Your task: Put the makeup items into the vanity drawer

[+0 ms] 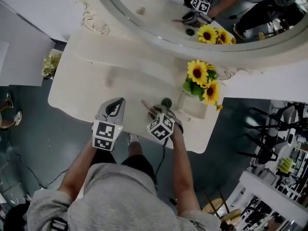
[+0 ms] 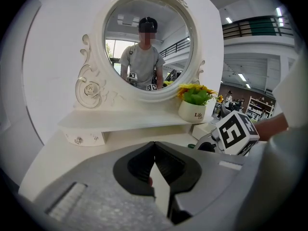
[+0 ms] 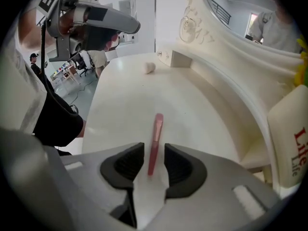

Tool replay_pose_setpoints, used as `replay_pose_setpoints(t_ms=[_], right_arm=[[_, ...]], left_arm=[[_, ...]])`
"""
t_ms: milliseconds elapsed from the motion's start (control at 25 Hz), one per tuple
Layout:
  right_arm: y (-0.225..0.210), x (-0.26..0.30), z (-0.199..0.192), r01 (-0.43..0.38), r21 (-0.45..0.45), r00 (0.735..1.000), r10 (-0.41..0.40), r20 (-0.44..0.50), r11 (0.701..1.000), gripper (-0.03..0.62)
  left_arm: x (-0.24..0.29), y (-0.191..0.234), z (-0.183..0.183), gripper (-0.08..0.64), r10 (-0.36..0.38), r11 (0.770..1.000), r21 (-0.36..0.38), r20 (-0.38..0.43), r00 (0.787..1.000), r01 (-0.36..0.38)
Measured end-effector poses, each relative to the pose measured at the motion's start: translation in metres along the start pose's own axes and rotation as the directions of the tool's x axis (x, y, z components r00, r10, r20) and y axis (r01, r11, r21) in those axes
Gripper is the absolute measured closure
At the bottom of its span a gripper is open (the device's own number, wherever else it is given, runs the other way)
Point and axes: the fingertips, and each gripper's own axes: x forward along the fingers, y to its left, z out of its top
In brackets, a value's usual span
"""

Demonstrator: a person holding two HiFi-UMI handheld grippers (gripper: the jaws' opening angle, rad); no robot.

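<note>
Right gripper (image 3: 154, 161) jaws apart, straddling pink makeup stick (image 3: 155, 134) lying near vanity top's (image 3: 120, 100) front edge, pads clear of it; centre on shaft, close squarely lest it roll; left gripper (image 2: 155, 170) closed, idle.

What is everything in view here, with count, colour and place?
vanity table: one, white, under both tools
oval mirror: one, white-framed, at table's back
potted sunflowers: one, yellow blooms in white pot, table's right side
small drawer: one seen, white, under the shelf's left end
makeup stick: one, pink, lying on tabletop between right tool's jaws
round item: one, dark, on tabletop beyond right tool
small lump: one, whitish, on tabletop near the drawer
left tool: one, grey, jaws together, empty
right tool: one, grey, jaws open, straddling the stick
person: one, grey shirt, at table's front
</note>
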Motion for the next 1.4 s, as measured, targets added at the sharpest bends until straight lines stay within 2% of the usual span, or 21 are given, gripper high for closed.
replay_pose_setpoints(t_ms=[240, 560, 720, 920, 1160, 1400], right_arm=[[0.004, 0.002, -0.001, -0.035, -0.009, 0.999, 0.035, -0.01, 0.999, 0.538], [0.002, -0.011, 0.003, 0.011, 0.035, 0.998, -0.014, 0.062, 0.999, 0.541], [-0.005, -0.036, 0.007, 0.062, 0.081, 0.989, -0.072, 0.128, 0.995, 0.542], [-0.021, -0.08, 0.003, 0.157, 0.158, 0.963, -0.187, 0.196, 0.975, 0.543], [-0.042, -0.128, -0.024, 0.289, 0.223, 0.92, -0.335, 0.204, 0.931, 0.542], [-0.062, -0.17, -0.056, 0.391, 0.272, 0.877, -0.445, 0.179, 0.879, 0.543]], left_arm=[[0.0, 0.0, 0.0, 0.549, 0.014, 1.0, -0.014, 0.001, 1.0, -0.014], [0.001, -0.007, 0.007, 0.549, 0.003, 1.0, 0.004, 0.011, 1.0, -0.003], [0.0, -0.013, 0.016, 0.549, -0.013, 1.0, 0.018, 0.026, 1.0, 0.013], [0.006, -0.029, 0.031, 0.549, -0.058, 0.997, 0.055, 0.043, 0.997, 0.056], [0.017, -0.063, 0.05, 0.549, -0.131, 0.987, 0.098, 0.06, 0.99, 0.125], [0.027, -0.097, 0.066, 0.549, -0.192, 0.974, 0.139, 0.071, 0.979, 0.181]])
